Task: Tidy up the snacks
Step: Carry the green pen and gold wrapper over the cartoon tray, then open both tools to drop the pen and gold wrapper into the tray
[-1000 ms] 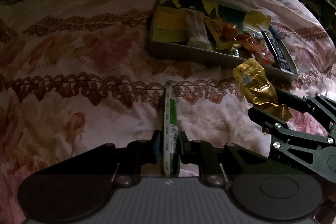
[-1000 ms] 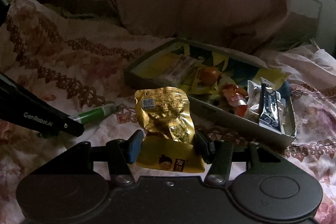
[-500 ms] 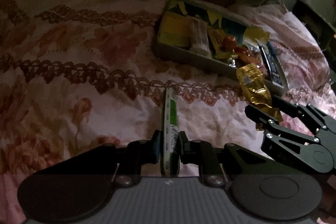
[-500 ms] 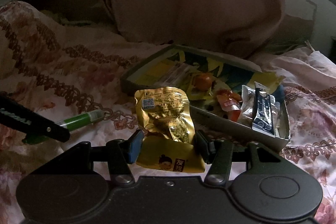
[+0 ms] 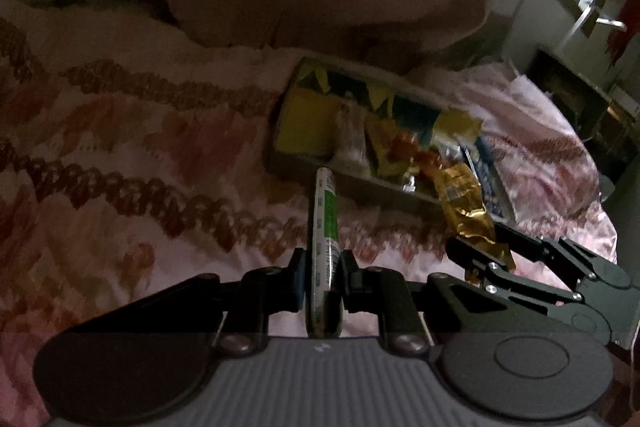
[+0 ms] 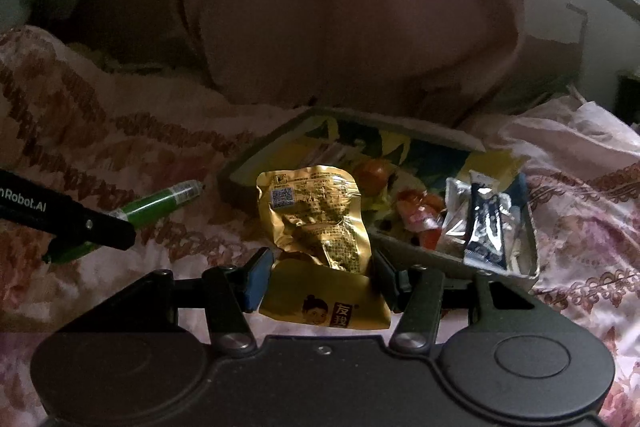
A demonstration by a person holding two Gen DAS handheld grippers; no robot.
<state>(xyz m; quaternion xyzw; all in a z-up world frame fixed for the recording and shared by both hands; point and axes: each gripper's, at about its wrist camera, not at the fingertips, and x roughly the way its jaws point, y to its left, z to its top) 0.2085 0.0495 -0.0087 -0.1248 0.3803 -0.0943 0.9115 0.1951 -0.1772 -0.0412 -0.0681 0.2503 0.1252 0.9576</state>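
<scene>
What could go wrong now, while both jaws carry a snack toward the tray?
The thin green stick is pinched only near its back end, so it might swivel or slip. The gold packet is crumpled and glossy; it may slide out. The tray already looks crowded on its right side, so new items could spill over.

A crinkled gold foil pouch (image 6: 316, 215) is glinting glossily at centre frame. The green-and-white stick pack (image 5: 325, 227) is looking smooth, likely plastic film. Matt black plastic is forming the right gripper (image 6: 320, 275). Soft floral cloth is covering the bed (image 6: 120, 147); the tray (image 6: 248, 171) is showing dull, possibly cardboard walls.
</scene>
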